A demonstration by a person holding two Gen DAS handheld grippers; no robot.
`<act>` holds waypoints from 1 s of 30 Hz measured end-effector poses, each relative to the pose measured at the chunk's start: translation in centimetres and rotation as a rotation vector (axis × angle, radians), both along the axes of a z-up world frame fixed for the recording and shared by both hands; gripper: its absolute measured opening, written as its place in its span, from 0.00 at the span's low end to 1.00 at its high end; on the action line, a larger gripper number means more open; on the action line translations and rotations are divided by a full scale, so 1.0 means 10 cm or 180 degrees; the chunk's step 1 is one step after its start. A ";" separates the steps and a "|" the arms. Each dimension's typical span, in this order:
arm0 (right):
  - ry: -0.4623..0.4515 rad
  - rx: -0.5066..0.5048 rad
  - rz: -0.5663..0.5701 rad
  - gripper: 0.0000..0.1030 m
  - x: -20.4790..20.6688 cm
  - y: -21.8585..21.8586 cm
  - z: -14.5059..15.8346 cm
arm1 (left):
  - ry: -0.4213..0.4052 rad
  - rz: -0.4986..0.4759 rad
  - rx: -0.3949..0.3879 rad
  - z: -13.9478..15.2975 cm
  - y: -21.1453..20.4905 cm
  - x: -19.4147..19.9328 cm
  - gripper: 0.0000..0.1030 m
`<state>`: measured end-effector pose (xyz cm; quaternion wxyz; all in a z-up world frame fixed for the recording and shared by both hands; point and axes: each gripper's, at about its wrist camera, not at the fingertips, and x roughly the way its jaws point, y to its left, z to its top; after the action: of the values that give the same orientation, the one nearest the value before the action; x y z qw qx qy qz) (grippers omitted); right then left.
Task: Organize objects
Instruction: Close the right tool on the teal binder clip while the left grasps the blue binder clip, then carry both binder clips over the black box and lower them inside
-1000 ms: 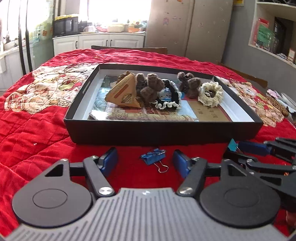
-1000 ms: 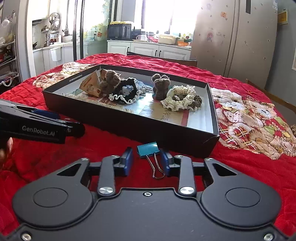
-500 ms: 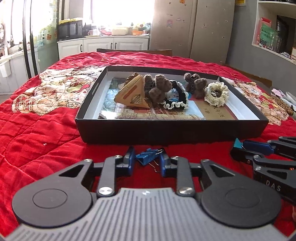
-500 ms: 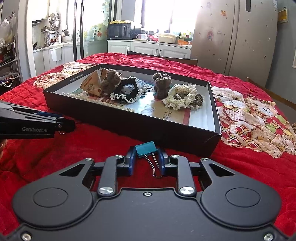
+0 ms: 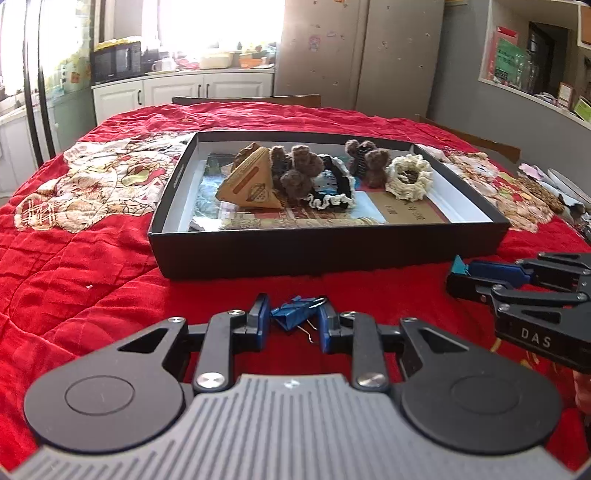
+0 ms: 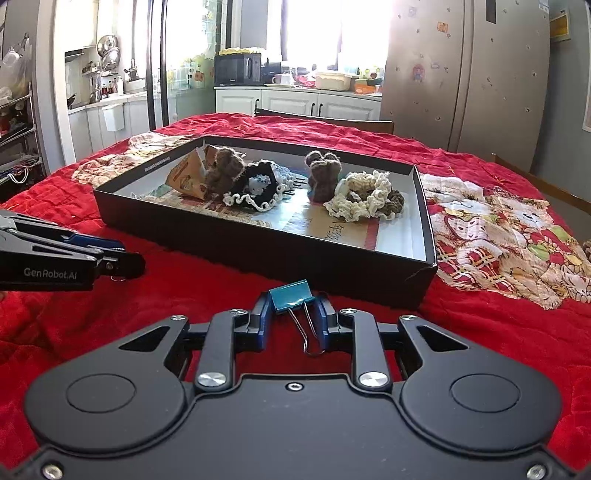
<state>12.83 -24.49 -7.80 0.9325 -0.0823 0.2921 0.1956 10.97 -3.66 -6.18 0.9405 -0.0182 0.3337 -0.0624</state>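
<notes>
Two clips were in my grasp: left gripper (image 5: 291, 320) clenched on the blue binder clip (image 5: 293, 314), right gripper (image 6: 291, 320) pinching the teal binder clip (image 6: 291, 297), both just short of the black tray (image 5: 332, 254). Beyond, knitted toys already lay inside; dropping the clips in remained, I judged.

Light: bright daylight from rear window (image 6: 332, 33), overexposed | Shadows: soft, under black tray (image 5: 332, 254) | Optics: fisheye bending at edges | Focus: sharp centre, slightly soft background
</notes>
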 end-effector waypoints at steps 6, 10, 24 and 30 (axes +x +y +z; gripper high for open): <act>-0.0067 0.0033 0.0057 0.23 -0.10 0.01 0.09 | -0.0042 -0.0135 -0.0035 0.08 -0.02 -0.09 0.29; -0.0156 0.0049 0.0117 0.23 -0.18 0.03 0.21 | -0.0142 -0.0200 -0.0033 0.19 -0.03 -0.14 0.29; -0.0427 0.0112 0.0186 0.23 -0.12 0.15 0.60 | -0.0550 -0.0194 0.0047 0.64 0.02 0.02 0.29; -0.0426 0.0127 0.0116 0.23 0.06 0.19 0.64 | -0.0547 -0.0126 0.0082 0.65 0.03 0.26 0.29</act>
<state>13.46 -22.55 -1.38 0.9477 -0.0819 0.2237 0.2123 13.52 -3.41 0.36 0.9643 0.0060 0.2528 -0.0780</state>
